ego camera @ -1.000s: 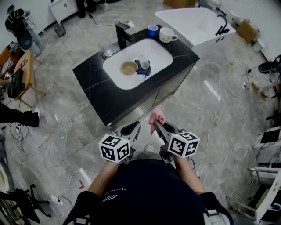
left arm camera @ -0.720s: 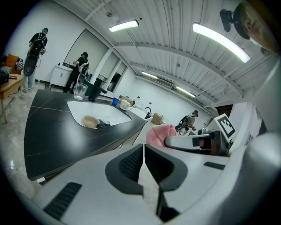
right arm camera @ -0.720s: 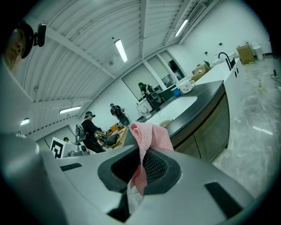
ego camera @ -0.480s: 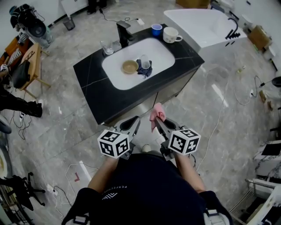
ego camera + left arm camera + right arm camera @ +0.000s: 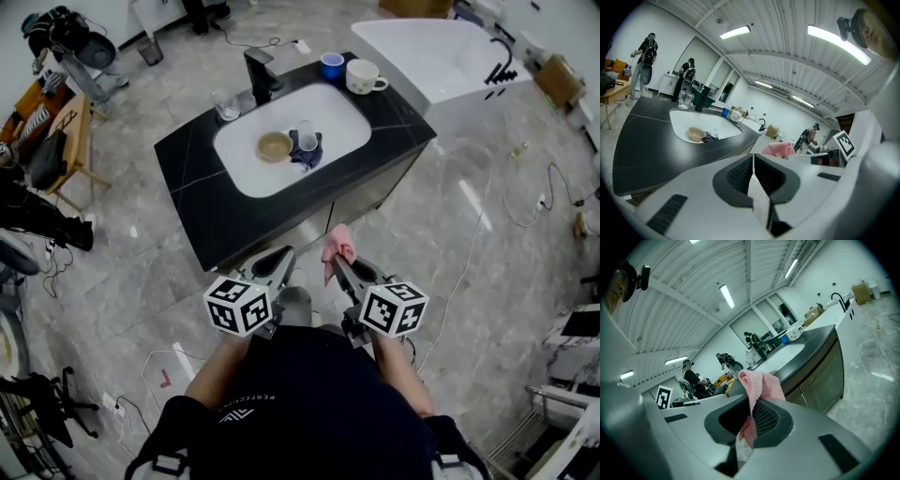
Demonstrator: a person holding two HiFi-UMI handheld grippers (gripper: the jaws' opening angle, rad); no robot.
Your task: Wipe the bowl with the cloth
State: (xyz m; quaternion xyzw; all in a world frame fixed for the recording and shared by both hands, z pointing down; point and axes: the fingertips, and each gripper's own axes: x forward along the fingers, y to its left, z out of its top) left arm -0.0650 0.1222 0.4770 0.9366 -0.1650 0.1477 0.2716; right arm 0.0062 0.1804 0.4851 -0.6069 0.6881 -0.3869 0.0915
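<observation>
Partly hidden, pink cloth (image 5: 762,382) in right claw (image 5: 751,422)

Mock-up test lab, freestanding sink counter (image 5: 202,192), bathtub (image 5: 417,54), strip-lit ceiling (image 5: 787,42)

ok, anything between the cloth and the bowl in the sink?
Nothing visible blocks it. The right gripper, shut on the pink cloth, hangs over floor short of the counter. The bowl sits open in the basin; a glass and dark rag sit close at its right in the head view.
</observation>
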